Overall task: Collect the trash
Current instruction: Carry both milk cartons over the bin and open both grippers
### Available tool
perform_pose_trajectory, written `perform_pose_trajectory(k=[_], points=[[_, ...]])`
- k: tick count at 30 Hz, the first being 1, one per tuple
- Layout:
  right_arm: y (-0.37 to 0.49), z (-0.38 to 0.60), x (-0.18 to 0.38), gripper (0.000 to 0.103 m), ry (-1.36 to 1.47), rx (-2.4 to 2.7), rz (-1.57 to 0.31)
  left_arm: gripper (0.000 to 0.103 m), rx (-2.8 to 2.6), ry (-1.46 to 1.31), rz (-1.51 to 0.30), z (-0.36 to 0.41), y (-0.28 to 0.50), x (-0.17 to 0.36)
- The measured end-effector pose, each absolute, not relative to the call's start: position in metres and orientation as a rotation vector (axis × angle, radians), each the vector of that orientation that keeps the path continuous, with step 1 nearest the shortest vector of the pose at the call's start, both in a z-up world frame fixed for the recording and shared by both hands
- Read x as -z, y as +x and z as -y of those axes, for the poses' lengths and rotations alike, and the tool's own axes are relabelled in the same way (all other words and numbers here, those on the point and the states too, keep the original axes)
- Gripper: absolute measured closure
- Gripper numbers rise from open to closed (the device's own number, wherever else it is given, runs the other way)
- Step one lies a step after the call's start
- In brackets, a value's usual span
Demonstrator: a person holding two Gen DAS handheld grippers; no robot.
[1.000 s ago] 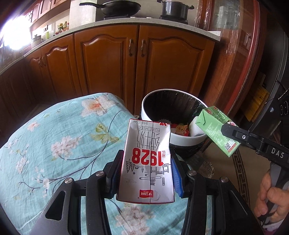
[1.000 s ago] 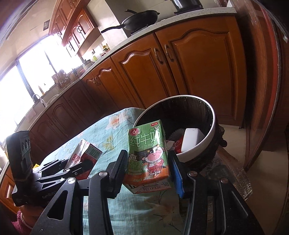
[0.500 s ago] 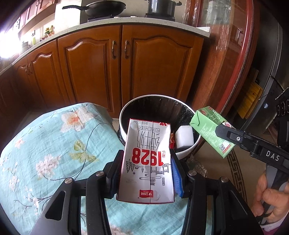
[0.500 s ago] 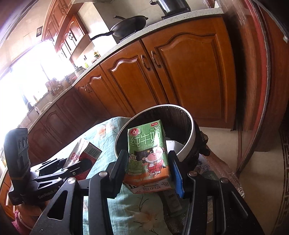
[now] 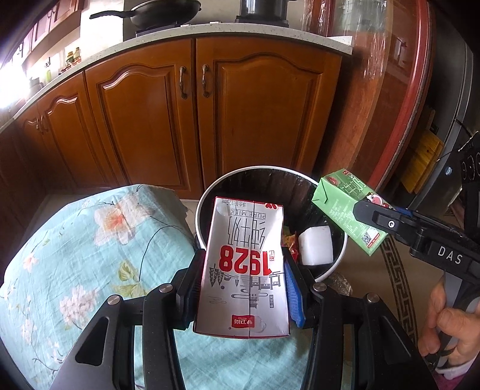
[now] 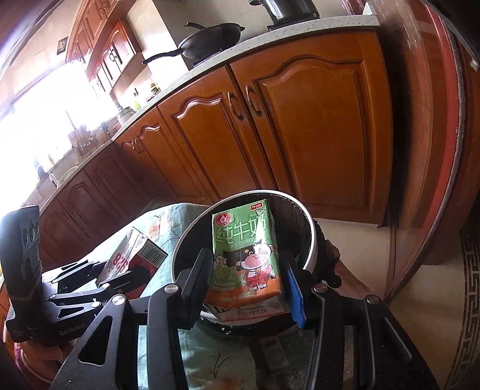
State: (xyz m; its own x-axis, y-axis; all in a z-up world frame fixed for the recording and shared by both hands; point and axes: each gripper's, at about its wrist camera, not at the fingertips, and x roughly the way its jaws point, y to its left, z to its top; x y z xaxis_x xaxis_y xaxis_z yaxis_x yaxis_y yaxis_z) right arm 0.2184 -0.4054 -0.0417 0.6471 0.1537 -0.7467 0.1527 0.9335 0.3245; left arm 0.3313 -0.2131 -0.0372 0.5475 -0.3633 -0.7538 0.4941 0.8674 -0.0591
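Item: white milk carton [image 5: 246, 267], marked in red, clamped at its lower sides in the jaws of the left gripper [image 5: 244, 280], which are set about half open against the carton walls. The carton is held upright, its upper end seen over the near rim of the bin [image 5: 271, 170].

Item: green milk carton [image 6: 247, 255], clamped likewise in the half-open jaws of the right gripper [image 6: 244, 277]. In the left wrist view it is seen over the bin's right rim; in the right wrist view it is framed against the bin mouth.

Landmark: round bin, white rim, dark liner, on the floor just beside the corner of the table [image 5: 78, 255] with its flowered cloth. A white block [image 5: 315, 244] and coloured wrappers are already inside.

Risks, as judged: neither carton is clearly over the middle of the opening, so a release here could send one onto the rim, the floor or the cloth. Both grippers converge on the same mouth and could knock together. Squeezed cartons may buckle or drip any remaining milk.

Surroundings: wooden cabinet doors [image 5: 180, 126] behind the bin; a pan [image 5: 162, 13] and pot on the counter above; a patterned rug [image 5: 399, 285] to the bin's right. A hand [image 5: 447, 333] is seen on the right gripper's handle. Nothing is seen blocking the bin mouth.
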Motion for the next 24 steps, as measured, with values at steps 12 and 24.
perform_pose_trajectory(k=[12, 24], points=[[0.243, 0.413, 0.049, 0.056, 0.354, 0.016, -0.901, 0.057, 0.488, 0.198, -0.891, 0.235, 0.361, 0.051], [0.262, 0.414, 0.064, 0.056, 0.330, 0.016, -0.961, 0.057, 0.480, 0.230, -0.938, 0.252, 0.376, 0.062]])
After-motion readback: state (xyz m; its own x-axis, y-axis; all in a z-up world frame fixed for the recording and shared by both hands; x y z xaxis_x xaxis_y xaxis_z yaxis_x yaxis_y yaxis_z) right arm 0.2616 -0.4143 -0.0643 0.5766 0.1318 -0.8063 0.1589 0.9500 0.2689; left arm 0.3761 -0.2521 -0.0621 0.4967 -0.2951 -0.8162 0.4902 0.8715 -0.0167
